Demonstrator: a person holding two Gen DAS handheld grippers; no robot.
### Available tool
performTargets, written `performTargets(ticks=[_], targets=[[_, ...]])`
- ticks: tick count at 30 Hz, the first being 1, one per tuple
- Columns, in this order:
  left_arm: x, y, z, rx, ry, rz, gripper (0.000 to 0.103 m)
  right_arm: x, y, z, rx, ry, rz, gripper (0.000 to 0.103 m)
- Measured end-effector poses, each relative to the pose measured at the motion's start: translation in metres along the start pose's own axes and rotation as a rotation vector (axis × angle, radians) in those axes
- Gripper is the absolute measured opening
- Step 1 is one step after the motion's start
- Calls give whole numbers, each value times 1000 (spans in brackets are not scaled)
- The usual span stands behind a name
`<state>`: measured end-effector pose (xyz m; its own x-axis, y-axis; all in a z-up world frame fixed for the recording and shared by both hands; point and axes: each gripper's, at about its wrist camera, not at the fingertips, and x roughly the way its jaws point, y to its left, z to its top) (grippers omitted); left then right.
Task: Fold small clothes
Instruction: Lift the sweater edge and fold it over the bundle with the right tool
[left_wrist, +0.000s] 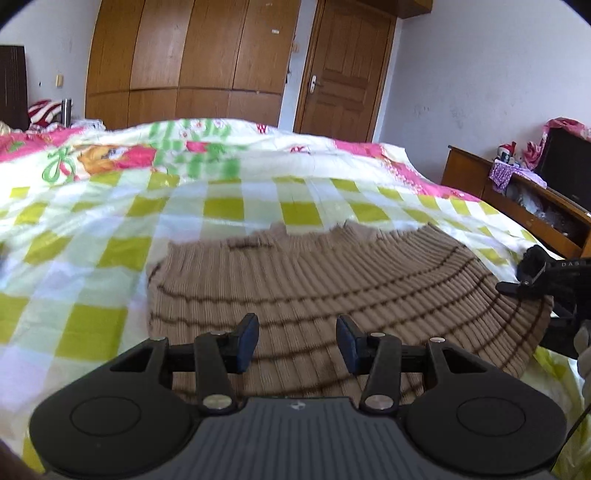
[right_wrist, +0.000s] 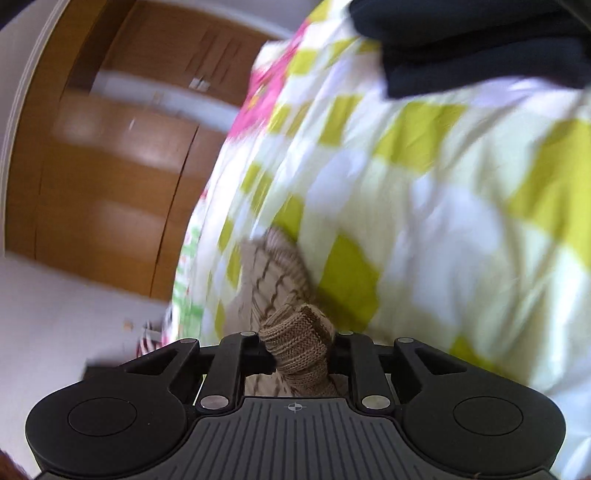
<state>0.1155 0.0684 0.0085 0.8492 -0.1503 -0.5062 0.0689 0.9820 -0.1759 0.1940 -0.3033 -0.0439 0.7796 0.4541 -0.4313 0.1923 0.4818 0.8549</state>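
Observation:
A beige ribbed knit sweater (left_wrist: 332, 280) with thin dark brown stripes lies spread on the checked bed quilt (left_wrist: 92, 258). My left gripper (left_wrist: 298, 341) is open and empty, its blue-padded fingers hovering over the near part of the sweater. My right gripper (left_wrist: 524, 286) shows at the right edge of the left wrist view, at the sweater's right corner. In the right wrist view my right gripper (right_wrist: 301, 350) is shut on a bunched ribbed edge of the sweater (right_wrist: 299, 343), and the rest of the sweater (right_wrist: 273, 269) trails away over the quilt. That view is blurred.
A wooden wardrobe (left_wrist: 184, 62) and a door (left_wrist: 343, 74) stand behind the bed. A wooden cabinet (left_wrist: 524, 206) with a dark screen stands at the right. A dark folded garment (right_wrist: 480, 40) lies on the quilt (right_wrist: 443, 203) at the top of the right wrist view.

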Motion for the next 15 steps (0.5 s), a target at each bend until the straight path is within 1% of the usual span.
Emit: performTargets(ticks=[1,2,3,4,5,6,7,8,9,10,11,13,15], targets=[[5,0,1,-3,0,9,59,2,4,-3,-22,-9,-11,27],[12,1,1,-11,11,29,59,4,5,-4,-31,-20,-17,42],[20,2,-1,-23,40,48,59,7,4,-4,-24,-27,-26,59],[28,4,-4,-31,77,53,59,11,2,-5,-13,-25,-22,60],[31,4,-9,-30,86,60,59,15,3,-5,-27,-20,-19,58],[30,3,-12,-24,76,64,59,17,6,-6,-58,-23,-32,42],[27,1,-12,-24,74,64,59,19,9,-5,-72,-20,-53,30],[25,1,-12,-31,72,58,59,18,8,-2,-52,-7,-55,24],[23,2,-12,-41,71,52,59,15,7,1,-17,-10,-36,21],[21,3,-12,-50,72,45,59,11,10,3,-12,-21,-21,20],[19,4,-12,-58,75,38,59,6,18,5,-37,-39,-14,19],[16,9,-12,-72,80,28,59,2,46,2,-129,-65,9,18],[10,15,-12,-85,91,16,59,5,85,-11,-287,-78,20,18]])
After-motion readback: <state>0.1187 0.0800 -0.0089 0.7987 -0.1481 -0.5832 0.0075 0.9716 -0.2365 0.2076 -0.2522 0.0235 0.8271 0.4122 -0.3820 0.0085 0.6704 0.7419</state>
